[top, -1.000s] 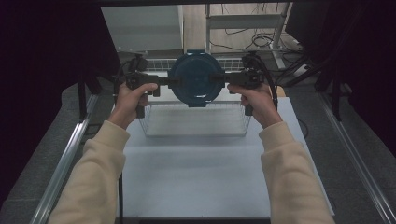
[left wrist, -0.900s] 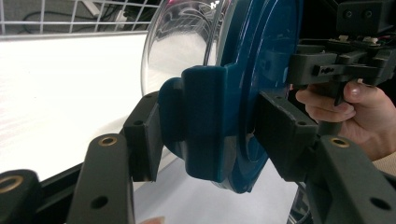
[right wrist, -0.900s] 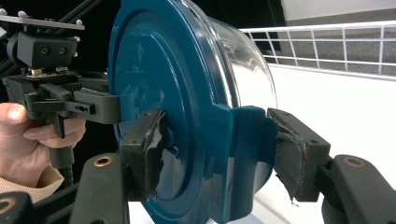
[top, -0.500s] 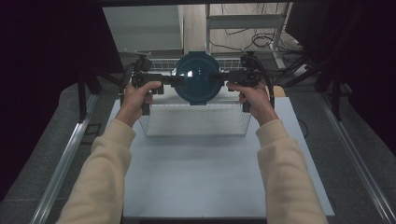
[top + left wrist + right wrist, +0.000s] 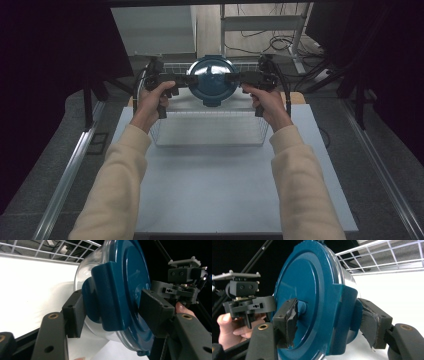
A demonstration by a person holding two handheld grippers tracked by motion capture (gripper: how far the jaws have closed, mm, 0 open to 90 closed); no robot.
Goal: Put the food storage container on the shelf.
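Both forearms are extended forward from the bottom of the high view, each hand wrapped around one tool, the two tools pointed inward at each other. One round container [image 5: 212, 86] with a blue lid is held between them, above the far rim of one wire basket [image 5: 208, 129] that stands on the white tabletop [image 5: 215, 190]. The left tool [image 5: 176, 80] is closed on the container's left latch and rim; its jaws have just been opening slightly, with the container between them. The right tool [image 5: 239, 77] is closed on the right latch; its jaws have likewise just been opening. Compared with the earlier frames, the container is seen lower and farther forward.
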